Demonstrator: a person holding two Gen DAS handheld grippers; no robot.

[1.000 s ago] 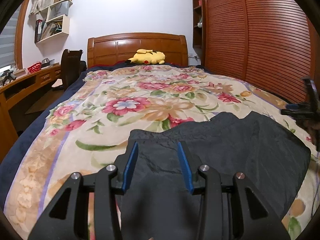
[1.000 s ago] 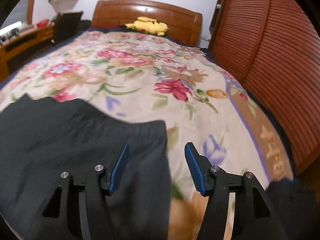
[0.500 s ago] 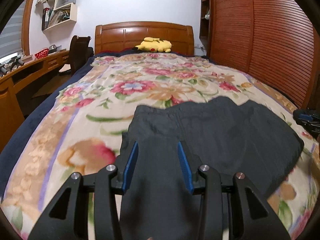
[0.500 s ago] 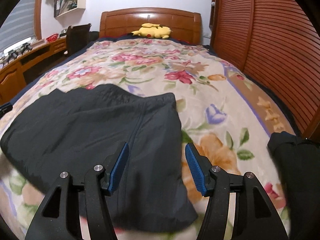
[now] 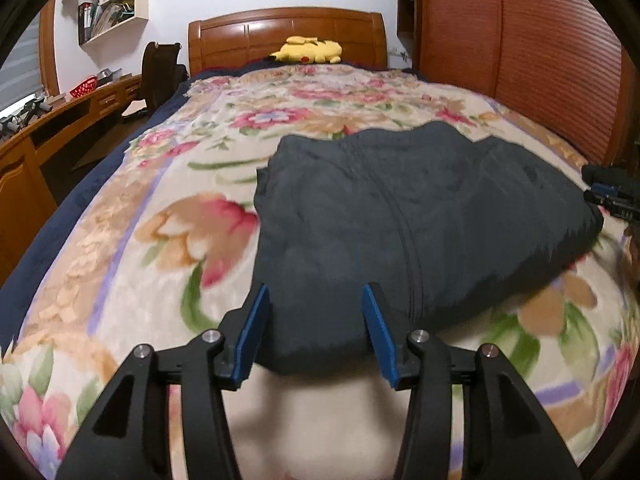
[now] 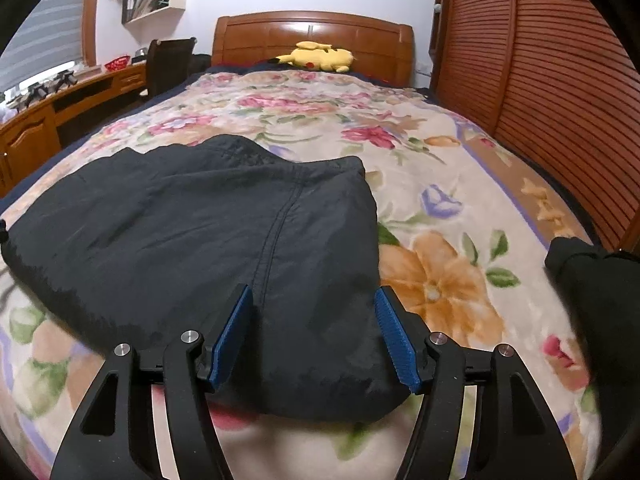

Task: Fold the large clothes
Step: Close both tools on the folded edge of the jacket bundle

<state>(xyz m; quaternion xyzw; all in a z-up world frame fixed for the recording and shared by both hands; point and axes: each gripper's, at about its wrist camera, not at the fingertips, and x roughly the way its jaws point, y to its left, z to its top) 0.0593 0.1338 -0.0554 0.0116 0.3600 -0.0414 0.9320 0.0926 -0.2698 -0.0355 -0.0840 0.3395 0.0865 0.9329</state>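
Dark garment (image 5: 400,216) lies flat on the floral bed (image 5: 168,208), its near hem toward both cameras and a seam running near to far, though its wider span runs left to right. Soft, light, floppy cloth by the look of it; the near corners seem the best hold. Left hand-held gripper (image 5: 316,328) and right hand-held gripper (image 6: 316,336) are both opening, empty, cloth lying below their pads.

Dark jacket (image 6: 192,236): matt, finely crinkled woven cloth with a stitched seam. Floral blanket (image 5: 192,208): soft, fuzzy fleece. Headboard (image 6: 320,32): glossy varnished wood. Wardrobe doors (image 6: 552,80): ribbed wooden slats. Plush toy (image 6: 320,56): yellow pile fabric. Desk (image 5: 60,120): polished wood.
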